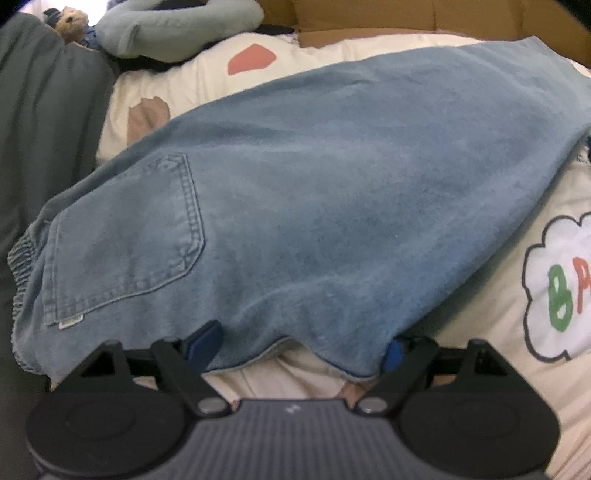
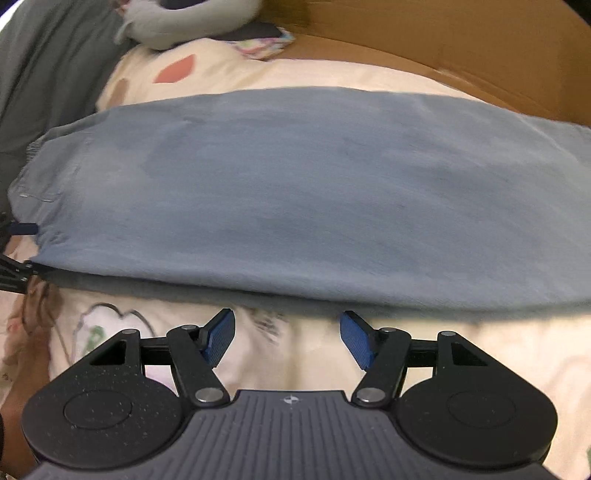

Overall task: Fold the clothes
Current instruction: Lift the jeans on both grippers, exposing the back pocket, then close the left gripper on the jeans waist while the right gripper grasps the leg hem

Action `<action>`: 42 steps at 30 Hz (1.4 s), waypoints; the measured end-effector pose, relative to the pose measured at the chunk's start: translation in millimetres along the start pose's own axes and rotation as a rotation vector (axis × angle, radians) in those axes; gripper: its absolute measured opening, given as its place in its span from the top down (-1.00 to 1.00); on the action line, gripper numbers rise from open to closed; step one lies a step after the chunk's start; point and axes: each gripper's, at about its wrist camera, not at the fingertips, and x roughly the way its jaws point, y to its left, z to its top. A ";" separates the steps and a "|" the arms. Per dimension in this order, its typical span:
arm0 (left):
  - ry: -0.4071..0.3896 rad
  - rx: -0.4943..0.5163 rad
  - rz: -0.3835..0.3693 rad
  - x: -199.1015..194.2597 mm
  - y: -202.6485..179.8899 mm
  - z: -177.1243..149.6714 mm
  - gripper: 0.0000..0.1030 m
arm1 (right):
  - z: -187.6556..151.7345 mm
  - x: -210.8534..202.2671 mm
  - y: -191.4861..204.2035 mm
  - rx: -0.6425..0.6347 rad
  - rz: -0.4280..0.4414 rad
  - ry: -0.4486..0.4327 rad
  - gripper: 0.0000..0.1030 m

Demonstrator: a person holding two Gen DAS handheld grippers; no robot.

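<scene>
Blue denim jeans (image 1: 314, 206) spread flat across cream patterned bed cover (image 1: 480, 332), folded lengthwise, back pocket (image 1: 129, 243) up, elastic waistband (image 1: 22, 266) at left end, leg end running off to far right. Same jeans (image 2: 295, 192) in right wrist view as a wide blurred band across mid-frame.

Left tool (image 1: 295, 350) wide, at near long edge of jeans, close to the pocket end. Denim edge draped over and between the blue pads (image 1: 393, 354), wavy there; pads not seen pressing cloth. Cannot tell whether hem merely lies on them.

Right tool (image 2: 288, 339) moderately wide, jaws apart, nothing between them, only bare bed cover. Tips just short of jeans' near edge, not touching. Near edge here straight, slightly lifted with shadow beneath. Part of the left tool visible at far left of right wrist view, at jeans' corner.

Open room: strip of bare cover along near side of jeans; more bare cover beyond far edge with pink and brown patches. Grey fabric (image 1: 44, 129) along left side, close to waistband. Grey-blue plush (image 1: 177, 29) and small stuffed toy (image 1: 70, 20) at far left corner. Cardboard box (image 2: 461, 44) along far side, close to far right of jeans.
</scene>
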 end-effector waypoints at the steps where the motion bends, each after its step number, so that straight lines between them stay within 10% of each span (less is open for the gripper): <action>1: 0.008 -0.003 -0.002 1.6 0.3 0.9 -0.69 | -2.6 -3.5 -5.9 0.013 -0.014 -0.004 -0.34; 18: 0.097 -0.075 0.009 8.8 -0.7 8.9 -0.63 | -68.7 -52.9 -133.4 0.514 -0.146 -0.279 -0.34; 42: 0.088 -0.180 0.003 16.2 1.8 -0.1 -0.62 | -50.1 -47.8 -251.1 0.964 -0.155 -0.469 -0.29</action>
